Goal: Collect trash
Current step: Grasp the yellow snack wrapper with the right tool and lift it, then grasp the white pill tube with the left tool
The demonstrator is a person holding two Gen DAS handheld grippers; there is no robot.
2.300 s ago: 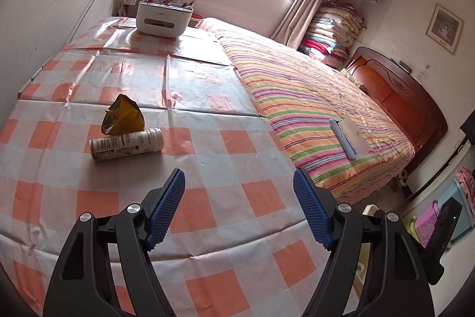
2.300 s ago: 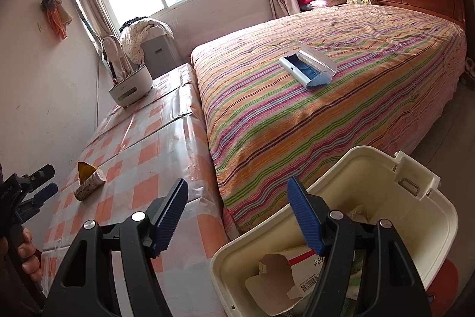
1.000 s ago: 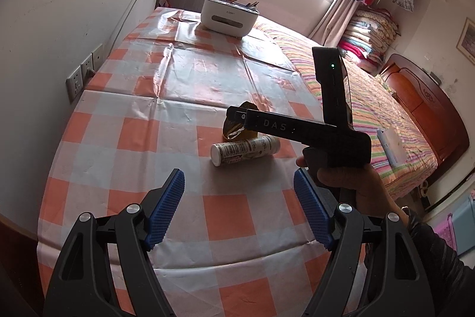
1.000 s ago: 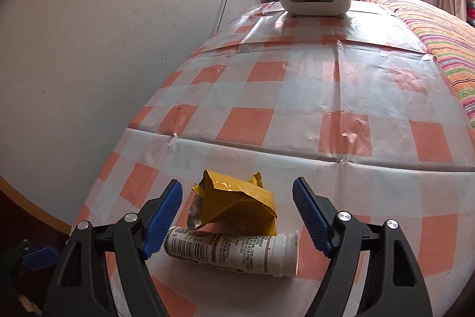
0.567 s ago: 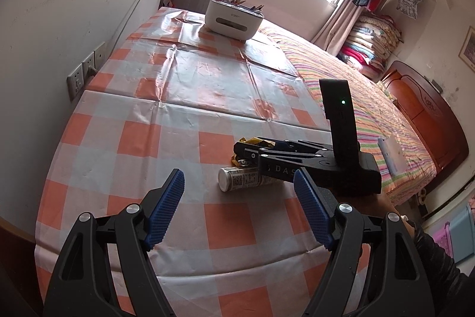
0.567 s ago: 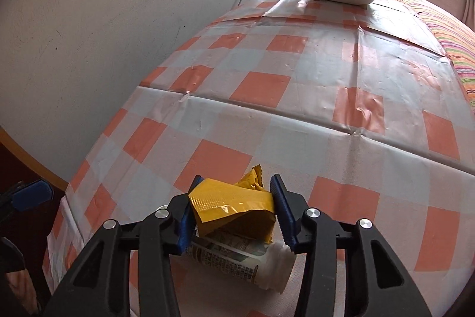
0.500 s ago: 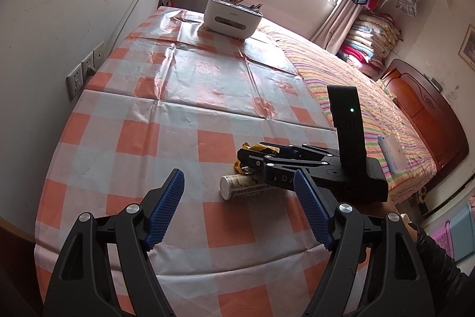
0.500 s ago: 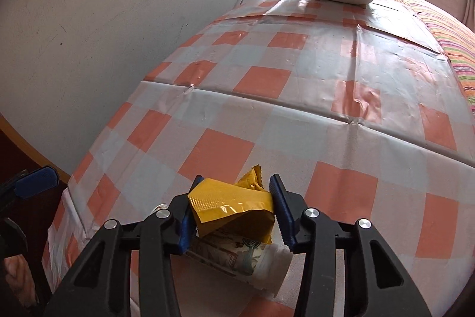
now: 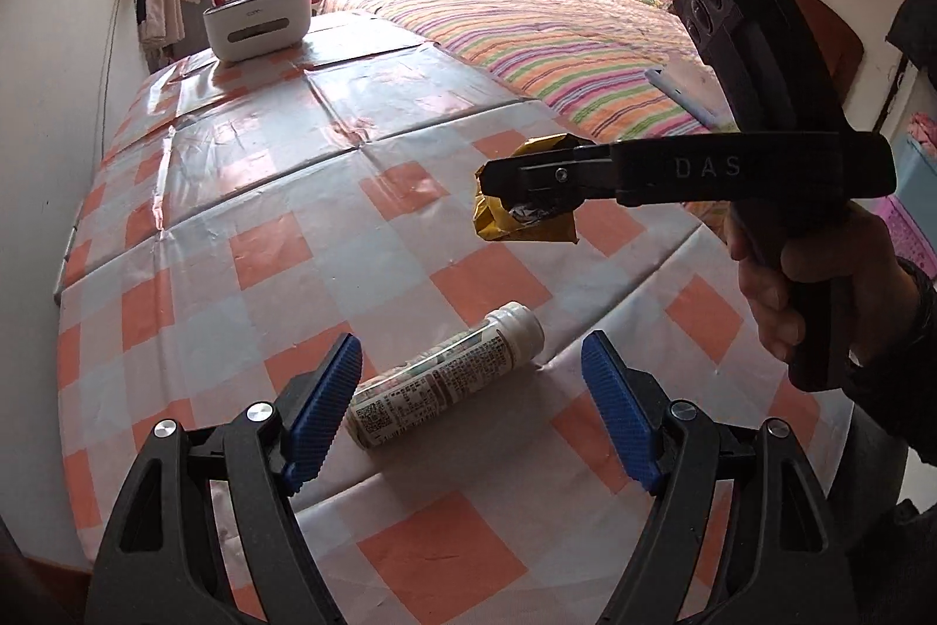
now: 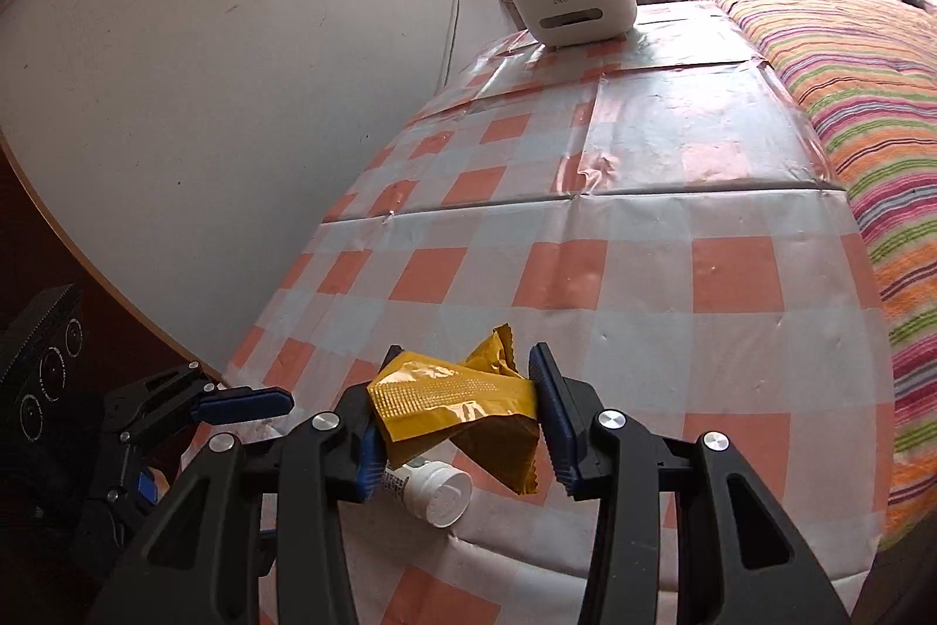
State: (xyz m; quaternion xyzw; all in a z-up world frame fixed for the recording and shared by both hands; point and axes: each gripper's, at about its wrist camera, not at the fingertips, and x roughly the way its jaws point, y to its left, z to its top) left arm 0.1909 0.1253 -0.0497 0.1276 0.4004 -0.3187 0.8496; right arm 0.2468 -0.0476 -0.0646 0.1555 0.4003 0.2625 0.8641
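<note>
From the left wrist view, the left gripper (image 9: 471,405) hangs with fingers wide and empty over the white bottle (image 9: 448,379), which lies on its side on the checked bench (image 9: 193,191); the right gripper (image 9: 498,183) carries the yellow wrapper (image 9: 498,224) clear of the cloth. The bottle looks light, stiff and apt to roll, so a hold across its middle seems best. From the right wrist view, the right gripper (image 10: 451,417) pinches the wrapper (image 10: 462,408) between narrowed fingers; the thin, crinkly foil looks weightless and slippery, best gripped through its bunched middle.
</note>
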